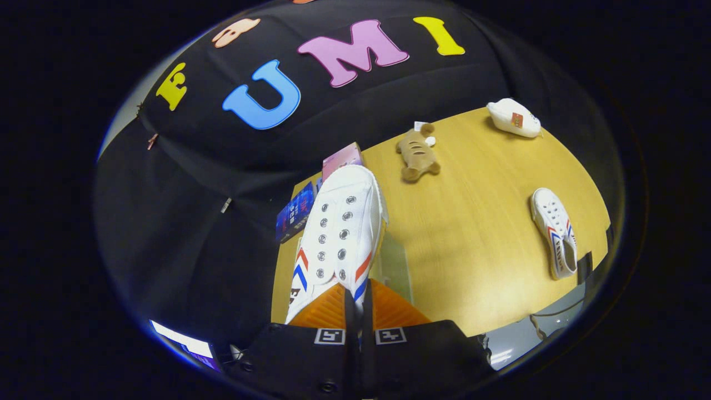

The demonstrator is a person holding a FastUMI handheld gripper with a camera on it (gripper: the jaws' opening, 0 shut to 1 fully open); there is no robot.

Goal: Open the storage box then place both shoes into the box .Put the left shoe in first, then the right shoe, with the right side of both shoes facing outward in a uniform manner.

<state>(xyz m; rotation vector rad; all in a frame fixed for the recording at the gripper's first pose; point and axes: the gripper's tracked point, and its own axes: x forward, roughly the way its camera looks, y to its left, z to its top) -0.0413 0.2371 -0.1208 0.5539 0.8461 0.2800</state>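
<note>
Tongs (pixel 355 303) drawn close together, both fingers pinching the rear collar of a white canvas shoe (pixel 340 233). The shoe is lifted clear of the counter (pixel 472 261) and projects straight ahead of the fingers, long axis in line with them, toe pointing away toward the booth wall. Upper faces the camera: no laces, two rows of metal eyelets, red and blue chevron stripes on both flanks, white rubber toe cap.

Just under and beside the held shoe, a pale translucent panel (pixel 395 266), probably part of the storage box; cannot tell whether it is open. Near the toe, a pink carton (pixel 341 158) and a dark blue one (pixel 294 214).

Second shoe (pixel 555 233) lies on its side, well apart on the counter. Farther off, a brown plush toy (pixel 417 153); beyond that a white pouch (pixel 514 118).

Judgement: the held shoe needs lowering into the box with its right flank outward.
</note>
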